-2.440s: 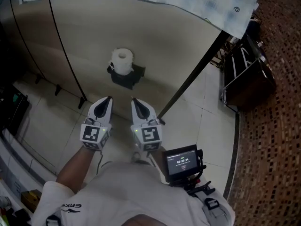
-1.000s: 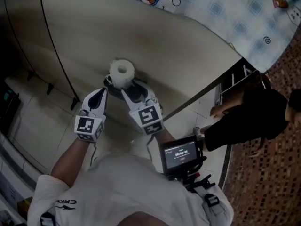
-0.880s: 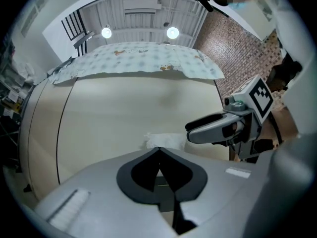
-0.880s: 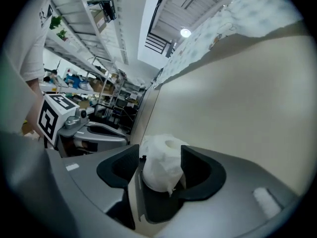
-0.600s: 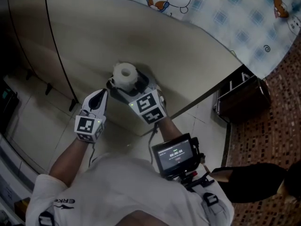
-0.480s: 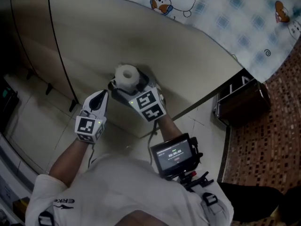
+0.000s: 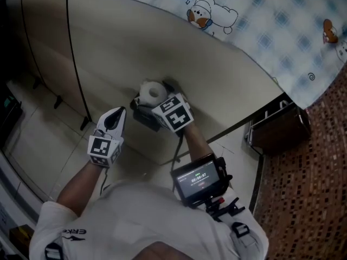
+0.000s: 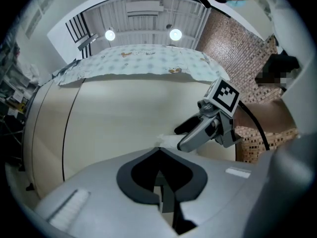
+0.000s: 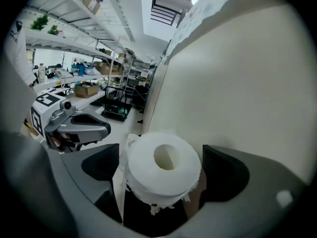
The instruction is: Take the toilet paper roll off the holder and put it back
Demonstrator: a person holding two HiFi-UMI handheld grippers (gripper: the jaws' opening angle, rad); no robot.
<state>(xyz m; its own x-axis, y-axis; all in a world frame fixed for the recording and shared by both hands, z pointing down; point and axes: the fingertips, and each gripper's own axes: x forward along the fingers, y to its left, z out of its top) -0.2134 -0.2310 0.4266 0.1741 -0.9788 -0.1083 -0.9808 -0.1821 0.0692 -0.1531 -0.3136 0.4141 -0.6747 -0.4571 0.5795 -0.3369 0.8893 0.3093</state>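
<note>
A white toilet paper roll (image 7: 153, 92) stands upright on a black holder (image 7: 142, 116) fixed to a beige panel. My right gripper (image 7: 162, 103) reaches down at it. In the right gripper view the roll (image 9: 164, 165) sits between the two dark jaws of the right gripper (image 9: 164, 171), with a gap on each side. These jaws have just been opening and stand wide, with the roll between them untouched. My left gripper (image 7: 120, 112) hangs to the lower left of the holder, shut and empty. Its closed tips (image 8: 159, 151) point at the panel, with the right gripper (image 8: 208, 128) beyond them.
A blue checked cloth with cartoon prints (image 7: 260, 20) drapes over the top of the panel. A dark metal rack (image 7: 276, 129) stands on the floor at the right, beside brick-patterned flooring (image 7: 309, 188). A small screen device (image 7: 198, 179) hangs at the person's chest. Storage shelves (image 9: 89, 78) fill the room's far side.
My right gripper has moved up to the roll, tipped downward, and spread its jaws around it. The left gripper has barely shifted. A person seen at the right earlier is out of view.
</note>
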